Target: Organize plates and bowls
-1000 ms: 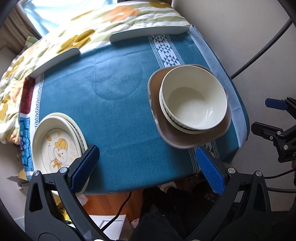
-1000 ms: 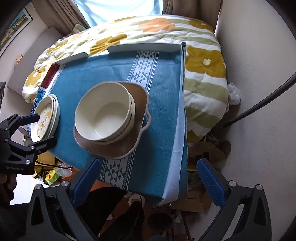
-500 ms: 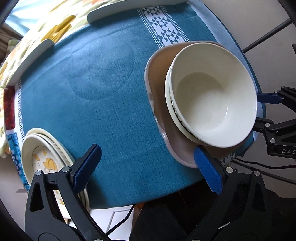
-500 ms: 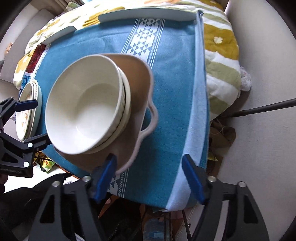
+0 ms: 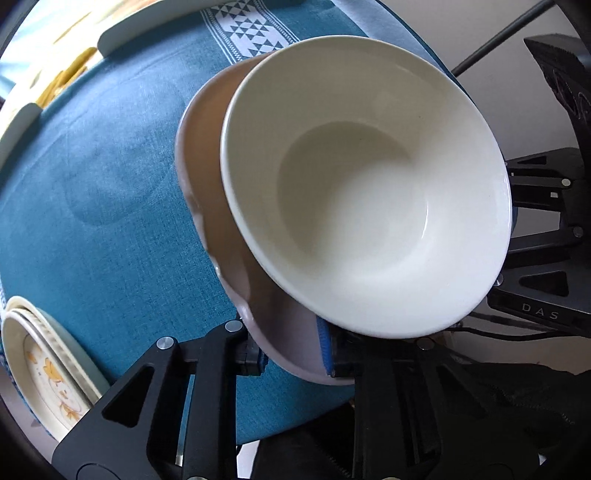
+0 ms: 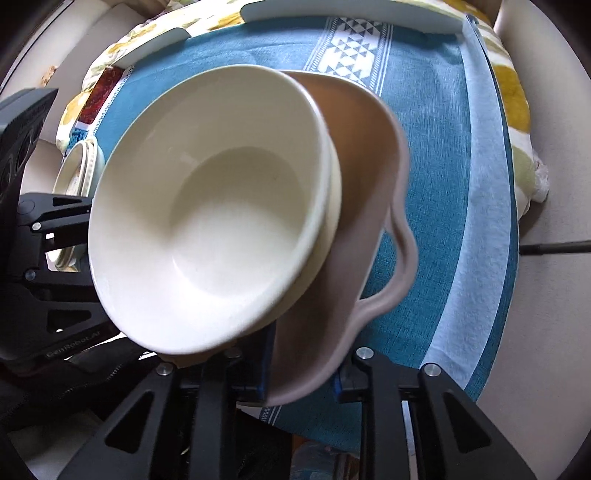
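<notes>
A brown dish with side handles (image 5: pixel 207 155) (image 6: pixel 369 192) carries stacked cream bowls (image 5: pixel 369 184) (image 6: pixel 207 214). My left gripper (image 5: pixel 291 354) is shut on the dish's near rim, with one blue pad under the rim and one above it. My right gripper (image 6: pixel 303 373) is shut on the dish's rim near its looped handle (image 6: pixel 402 258). Both grippers grip the dish from opposite sides. A stack of cream plates with a yellow cartoon print (image 5: pixel 40 373) (image 6: pixel 79 162) sits at the table's left edge.
The table is covered by a blue cloth (image 5: pixel 110 229) (image 6: pixel 443 155) with a white patterned band. Two pale grey strips (image 6: pixel 351 11) lie along its far edge. A floral quilt (image 6: pixel 513 88) lies behind and right of the table.
Both grippers moved in on the brown dish and closed on its rim from opposite sides. The dish and bowls now fill both views.
</notes>
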`<state>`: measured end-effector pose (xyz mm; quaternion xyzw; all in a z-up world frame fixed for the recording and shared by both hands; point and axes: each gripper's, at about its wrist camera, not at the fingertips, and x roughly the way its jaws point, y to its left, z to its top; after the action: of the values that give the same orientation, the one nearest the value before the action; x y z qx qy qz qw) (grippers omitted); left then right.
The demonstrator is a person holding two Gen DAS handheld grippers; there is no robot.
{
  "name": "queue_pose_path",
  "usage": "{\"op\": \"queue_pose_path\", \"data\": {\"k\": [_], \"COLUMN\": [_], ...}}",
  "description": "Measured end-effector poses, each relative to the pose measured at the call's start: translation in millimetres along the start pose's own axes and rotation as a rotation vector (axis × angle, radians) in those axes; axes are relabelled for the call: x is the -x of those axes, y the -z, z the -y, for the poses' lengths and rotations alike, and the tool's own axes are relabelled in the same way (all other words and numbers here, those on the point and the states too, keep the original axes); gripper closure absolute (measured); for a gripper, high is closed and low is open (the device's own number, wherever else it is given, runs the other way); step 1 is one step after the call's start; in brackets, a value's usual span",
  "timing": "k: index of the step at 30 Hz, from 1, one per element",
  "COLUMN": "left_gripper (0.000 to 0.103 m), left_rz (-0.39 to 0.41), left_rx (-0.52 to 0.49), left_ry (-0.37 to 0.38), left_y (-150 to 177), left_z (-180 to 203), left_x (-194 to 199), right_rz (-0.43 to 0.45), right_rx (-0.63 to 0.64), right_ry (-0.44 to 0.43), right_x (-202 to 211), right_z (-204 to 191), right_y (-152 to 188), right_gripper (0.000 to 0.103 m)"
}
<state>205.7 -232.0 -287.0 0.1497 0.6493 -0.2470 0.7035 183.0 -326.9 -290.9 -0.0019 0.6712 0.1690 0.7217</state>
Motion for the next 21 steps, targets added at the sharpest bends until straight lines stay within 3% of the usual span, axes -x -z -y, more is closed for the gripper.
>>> {"op": "queue_pose_path", "data": {"k": [12,21], "left_gripper": [0.085,0.085], "left_rz": [0.101,0.197], "left_rx": [-0.003,0.097], "left_ry": [-0.046,-0.125], "left_y": [19,44], "left_z": [2,-23], "left_x": [14,79], "right_rz": [0.073,0.149], "right_rx": [0.047,0.188], "right_ry": [0.035,0.021], "right_x": [8,49], "right_z": [-17,-53], "right_y": [11,-8], "right_gripper": [0.08,0.08]}}
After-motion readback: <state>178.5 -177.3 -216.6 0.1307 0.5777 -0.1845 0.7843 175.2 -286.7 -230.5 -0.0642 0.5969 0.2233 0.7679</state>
